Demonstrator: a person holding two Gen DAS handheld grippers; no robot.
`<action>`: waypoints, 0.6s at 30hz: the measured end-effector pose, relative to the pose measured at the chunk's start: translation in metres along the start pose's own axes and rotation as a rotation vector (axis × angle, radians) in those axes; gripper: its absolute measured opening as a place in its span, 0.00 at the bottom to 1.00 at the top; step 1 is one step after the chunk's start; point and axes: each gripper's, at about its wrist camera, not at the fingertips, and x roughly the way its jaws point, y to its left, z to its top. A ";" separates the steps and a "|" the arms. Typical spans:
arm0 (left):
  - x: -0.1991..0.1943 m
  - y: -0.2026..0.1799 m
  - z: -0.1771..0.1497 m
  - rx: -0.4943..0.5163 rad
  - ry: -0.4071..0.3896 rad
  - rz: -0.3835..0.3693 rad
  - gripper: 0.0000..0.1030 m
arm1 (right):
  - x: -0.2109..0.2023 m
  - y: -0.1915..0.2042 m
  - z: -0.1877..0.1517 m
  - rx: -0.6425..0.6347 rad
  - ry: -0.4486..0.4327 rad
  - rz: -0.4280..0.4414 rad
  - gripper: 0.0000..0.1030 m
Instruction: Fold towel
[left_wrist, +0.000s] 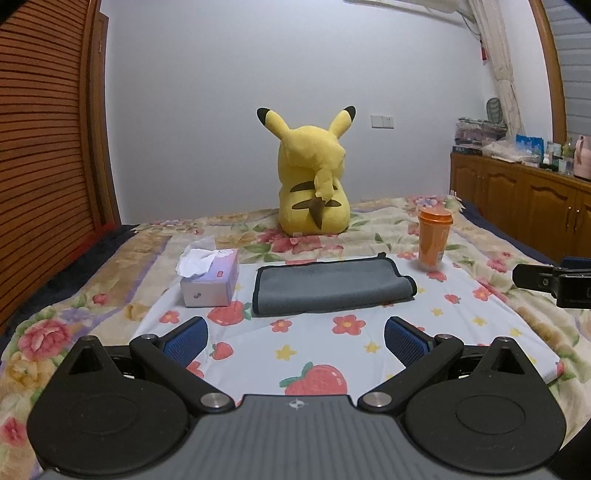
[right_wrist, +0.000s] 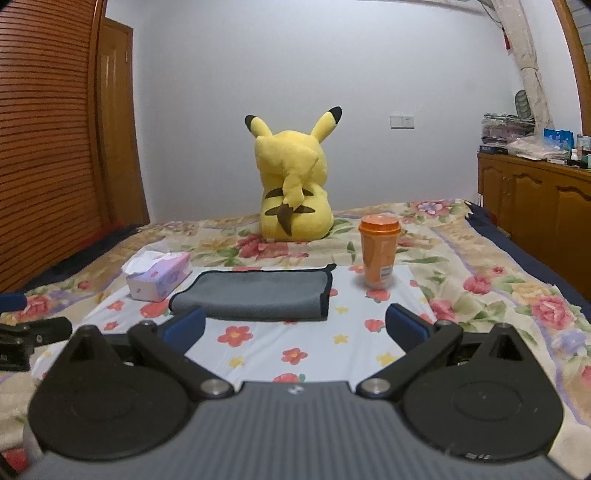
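Note:
A grey towel (left_wrist: 328, 286) with dark edging lies folded flat on a white flower-print cloth (left_wrist: 317, 354) on the bed; it also shows in the right wrist view (right_wrist: 255, 293). My left gripper (left_wrist: 295, 341) is open and empty, held back from the towel's near edge. My right gripper (right_wrist: 295, 328) is open and empty, also short of the towel's near edge. The right gripper's side shows at the right edge of the left wrist view (left_wrist: 554, 280). The left gripper's side shows at the left edge of the right wrist view (right_wrist: 26, 339).
A tissue box (left_wrist: 210, 277) stands left of the towel. An orange cup (left_wrist: 434, 238) stands to its right. A yellow plush toy (left_wrist: 314, 181) sits behind. A wooden cabinet (left_wrist: 517, 195) is on the right, a slatted wardrobe (left_wrist: 44, 147) on the left.

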 end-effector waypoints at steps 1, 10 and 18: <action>0.001 0.000 0.000 -0.001 0.000 0.000 1.00 | 0.000 0.000 0.000 0.002 -0.001 -0.001 1.00; 0.001 0.002 0.000 -0.002 0.000 0.005 1.00 | 0.000 -0.001 0.000 0.003 -0.001 -0.004 1.00; 0.001 0.002 0.000 0.000 -0.001 0.007 1.00 | 0.000 -0.001 0.000 0.003 -0.002 -0.003 1.00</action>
